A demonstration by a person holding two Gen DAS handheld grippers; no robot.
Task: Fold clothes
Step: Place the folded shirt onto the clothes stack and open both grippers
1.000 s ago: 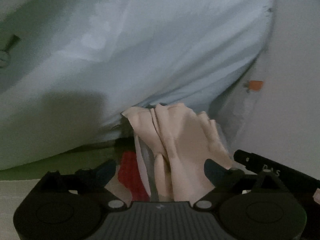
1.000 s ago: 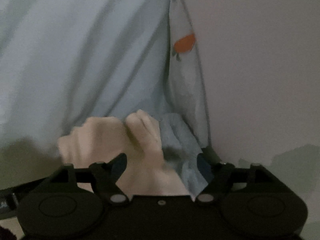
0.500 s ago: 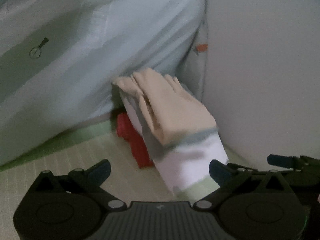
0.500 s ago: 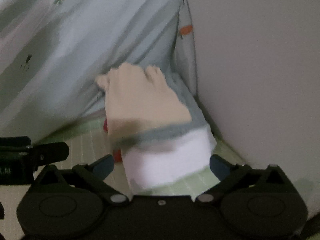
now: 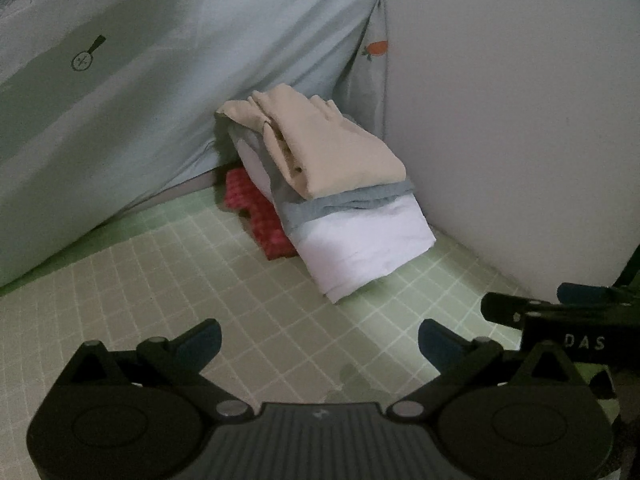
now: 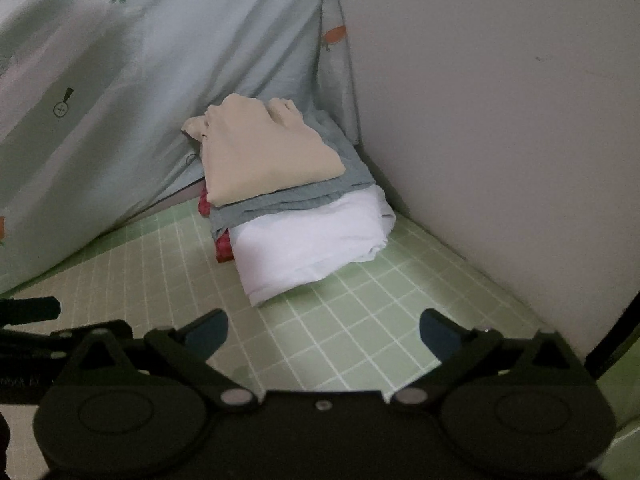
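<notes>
Left gripper [image 5: 318, 338]: one; your jaws stand wide apart with nothing between them, having just been opening; only checked sheet lies under the gap.
Right gripper [image 6: 323, 332]: one; jaws likewise spread wide and bare, having just been opening too. In your left view it shows at the right edge, just beside the left tool.
Stack of folded clothes [image 5: 340, 192]: one pile, ahead of both grippers and well apart from their fingertips, tucked into the corner where pillow meets wall.
Beige garment [image 6: 264, 156]: one, top of the pile, folded, its far end bunched.
Grey-blue garment [image 6: 288, 200]: one, directly under the beige piece, edges showing around it.
White garment [image 6: 312, 240]: one, thickest layer, its folded end nearest your tools.
Red garment [image 5: 256, 216]: one, at the bottom, poking out on the left side of the pile.
Pillow [image 5: 160, 80]: one, pale blue with carrot prints, leaning behind and left of the pile.
Green checked sheet [image 6: 360, 320]: one, carrying the pile.
Wall [image 6: 500, 120]: one, plain, to the right.
</notes>
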